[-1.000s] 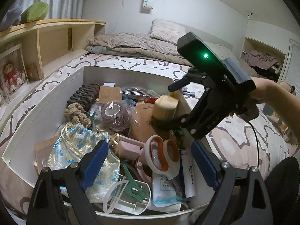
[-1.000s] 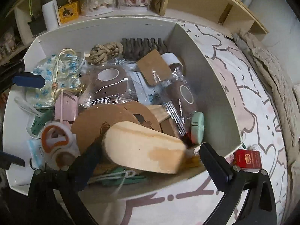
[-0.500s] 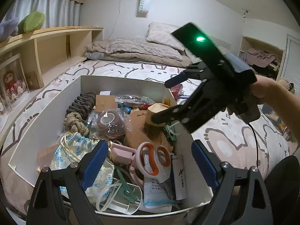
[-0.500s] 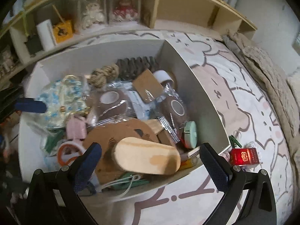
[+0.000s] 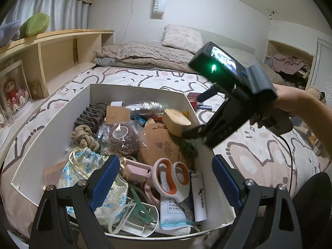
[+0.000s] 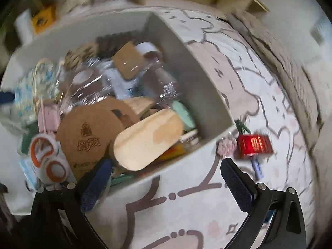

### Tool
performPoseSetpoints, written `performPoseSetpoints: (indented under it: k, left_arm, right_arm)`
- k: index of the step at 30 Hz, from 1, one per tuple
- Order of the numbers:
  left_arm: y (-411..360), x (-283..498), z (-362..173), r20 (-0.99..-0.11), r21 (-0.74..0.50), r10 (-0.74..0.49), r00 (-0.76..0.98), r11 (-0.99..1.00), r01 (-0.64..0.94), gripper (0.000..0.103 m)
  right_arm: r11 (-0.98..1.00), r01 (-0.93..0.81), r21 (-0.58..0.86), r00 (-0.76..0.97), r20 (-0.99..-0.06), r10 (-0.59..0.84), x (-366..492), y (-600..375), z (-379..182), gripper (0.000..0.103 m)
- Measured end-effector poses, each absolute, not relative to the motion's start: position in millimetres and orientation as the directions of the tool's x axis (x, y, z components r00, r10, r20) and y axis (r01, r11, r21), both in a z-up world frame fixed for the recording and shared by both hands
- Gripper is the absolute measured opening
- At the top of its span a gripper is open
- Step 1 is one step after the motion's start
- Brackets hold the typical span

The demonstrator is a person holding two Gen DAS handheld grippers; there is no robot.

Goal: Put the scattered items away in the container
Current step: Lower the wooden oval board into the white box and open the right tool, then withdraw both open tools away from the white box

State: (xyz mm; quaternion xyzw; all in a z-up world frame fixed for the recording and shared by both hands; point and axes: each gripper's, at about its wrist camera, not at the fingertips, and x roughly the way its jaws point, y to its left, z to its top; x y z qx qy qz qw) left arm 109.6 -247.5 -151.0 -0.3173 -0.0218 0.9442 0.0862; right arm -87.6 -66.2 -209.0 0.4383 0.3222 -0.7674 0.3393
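A white box [image 5: 51,124] on the bed is full of small items: scissors with orange handles [image 5: 172,176], a cork disc [image 5: 164,145], a rope knot [image 5: 83,134], a lighter [image 5: 199,195]. A wooden block [image 5: 176,121] lies on top near the right wall; it also shows in the right wrist view [image 6: 149,139]. My left gripper [image 5: 166,180] is open and empty over the box's near end. My right gripper [image 6: 166,182] is open and empty, over the box's right wall [image 6: 193,76]. Outside the box lie a red pack [image 6: 254,145], a green clip [image 6: 241,125] and a small pink thing [image 6: 227,145].
The bed sheet [image 5: 259,151] with a bear pattern spreads right of the box. A wooden shelf [image 5: 56,51] with a doll runs along the left. Blankets and a pillow [image 5: 182,38] lie at the bed's far end. The right wrist view is blurred by motion.
My right gripper let go of the wooden block, which now rests in the box, and drew back to the right. My left gripper rose a little.
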Motion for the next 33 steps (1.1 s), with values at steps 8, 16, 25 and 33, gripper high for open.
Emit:
performPoseSetpoints:
  k: [8,16,25,33]
  left_arm:
    - [-243,110,-148,-0.593,-0.080,0.168,-0.787,-0.985,-0.150,0.091]
    - [-239,109,-142,-0.593,-0.068,0.155,-0.790,-0.987,-0.143,0.091]
    - [-233,110,-136,-0.596,-0.059,0.144,-0.790,-0.989,-0.136,0.091]
    - [-223,115,-129,-0.589,-0.030,0.110,-0.800,-0.993,-0.115,0.103]
  right_arm:
    - [-0.550,0.815,-0.184,-0.388,-0.878,-0.281,-79,-63,-198,0.103]
    - [-0.579,0.806,-0.123,-0.394,-0.842,-0.369,-65,-57,-182,0.103]
    - [-0.609,0.793,-0.006,-0.386,-0.779,-0.494,-45,-36,-167,0.103]
    - [-0.627,0.775,0.077,-0.407,-0.698,-0.589,-31,-7,-146,0.103]
